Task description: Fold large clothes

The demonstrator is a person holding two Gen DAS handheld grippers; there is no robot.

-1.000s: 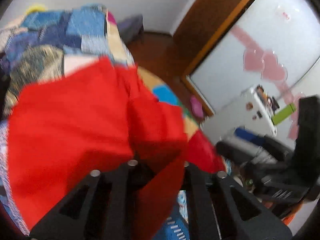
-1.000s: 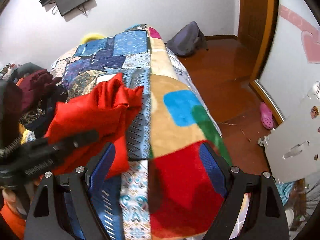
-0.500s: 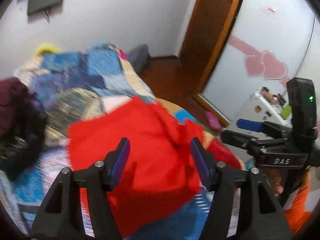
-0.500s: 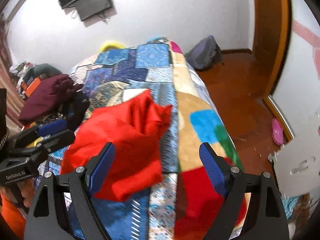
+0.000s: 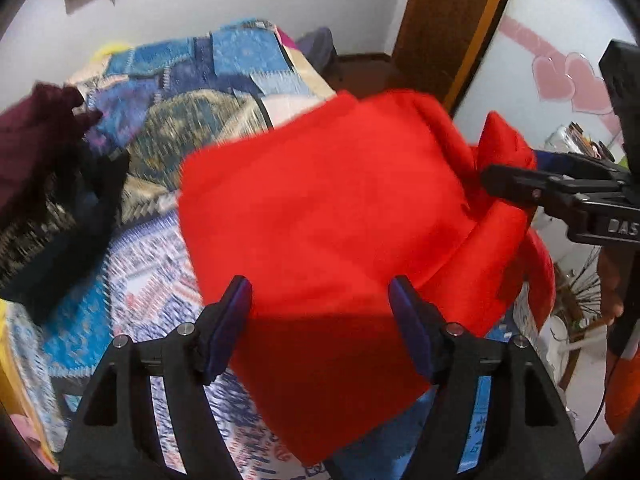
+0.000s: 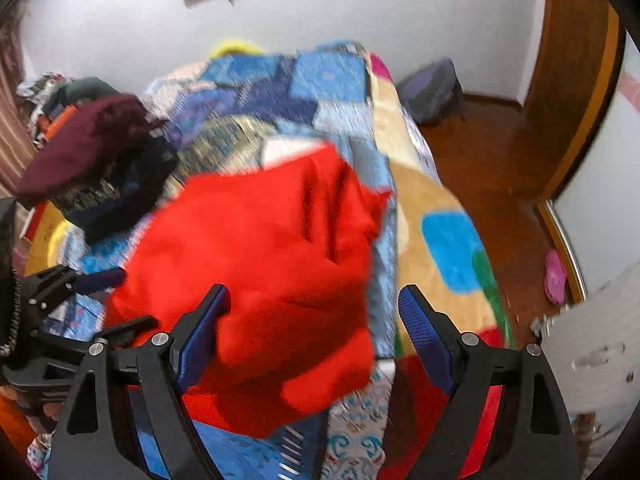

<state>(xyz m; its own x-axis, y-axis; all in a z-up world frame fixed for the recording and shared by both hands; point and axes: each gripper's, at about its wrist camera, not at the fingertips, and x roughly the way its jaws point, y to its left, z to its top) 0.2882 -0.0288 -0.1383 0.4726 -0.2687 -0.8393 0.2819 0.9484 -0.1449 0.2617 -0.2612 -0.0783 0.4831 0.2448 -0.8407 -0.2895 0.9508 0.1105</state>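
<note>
Opening its jaws, the left gripper (image 5: 320,328) is hanging over the red garment (image 5: 340,216); the blue pads (image 5: 236,320) are standing wide and clear of the cloth, which is showing between them but is not being pinched. The right gripper (image 6: 316,332) is holding its jaws wide as well, released, with nothing clamped; the garment (image 6: 260,272) is filling the gap between its pads (image 6: 424,328), though contact cannot be judged from this angle.

The garment is lying in a loose, rumpled heap on the patchwork bedspread (image 5: 200,92), toward the near edge of the bed. In the left view, the right gripper (image 5: 532,188) is reaching in from the side, its finger tip sitting against a raised fold of the cloth; whether it is touching is hard to make out. In the right view, the left gripper (image 6: 80,304) is entering at the lower left beside the garment's edge.

A dark pile of clothes (image 6: 92,160), maroon on top, is sitting on the bed to the left, apart from the garment.

Motion blur is smearing the bedspread pattern and the garment's outline. The garment's lower edge is being hidden behind the gripper bodies in both views, so its full shape cannot be read.
</note>
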